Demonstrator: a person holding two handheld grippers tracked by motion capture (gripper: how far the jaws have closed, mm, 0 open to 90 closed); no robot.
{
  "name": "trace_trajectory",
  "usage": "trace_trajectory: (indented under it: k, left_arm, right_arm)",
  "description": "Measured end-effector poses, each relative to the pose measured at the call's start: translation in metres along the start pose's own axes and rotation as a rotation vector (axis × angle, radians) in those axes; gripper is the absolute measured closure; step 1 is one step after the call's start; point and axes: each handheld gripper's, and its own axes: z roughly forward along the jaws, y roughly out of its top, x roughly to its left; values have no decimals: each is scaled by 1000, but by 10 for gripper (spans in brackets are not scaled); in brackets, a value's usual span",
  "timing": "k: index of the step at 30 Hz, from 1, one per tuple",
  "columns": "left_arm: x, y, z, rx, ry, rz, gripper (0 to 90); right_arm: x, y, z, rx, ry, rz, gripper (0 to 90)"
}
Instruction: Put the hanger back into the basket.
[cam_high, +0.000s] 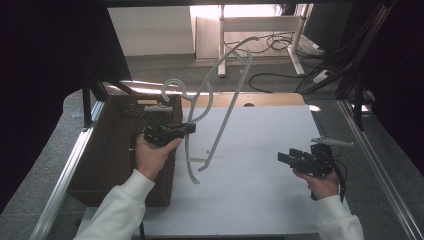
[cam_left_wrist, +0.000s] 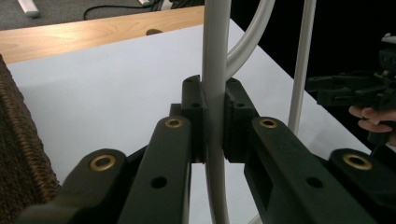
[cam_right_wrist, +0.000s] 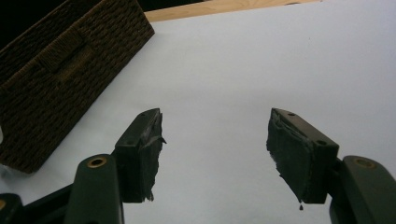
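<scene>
The left gripper (cam_high: 186, 129) is clamped on a white hanger (cam_high: 220, 105) lifted upright above the white table (cam_high: 260, 200) beside the basket (cam_high: 107, 165), while the right gripper (cam_high: 287, 158) waits wide and empty, pointing toward it.

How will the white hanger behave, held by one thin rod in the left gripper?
The hanger probably stays stiff: it keeps its shape in the air. It looks light. It may swing, since the left gripper clamps one smooth rod only.
</scene>
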Motion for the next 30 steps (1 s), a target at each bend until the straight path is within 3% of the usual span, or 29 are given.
trace_trajectory:
  k: [7, 10, 18, 30]
  left_arm:
    - [6, 6, -14, -7, 18, 8, 824]
    - [9, 8, -21, -12, 4, -1, 823]
    - [17, 11, -39, -16, 33, 11, 823]
    - [45, 5, -75, -26, 76, -8, 823]
  right_arm:
    - [0, 0, 0, 3, 0, 3, 365]
    - [-1, -1, 0, 6, -4, 0, 365]
    - [-1, -1, 2, 14, -4, -4, 358]
    - [-1, -1, 3, 21, -3, -5, 353]
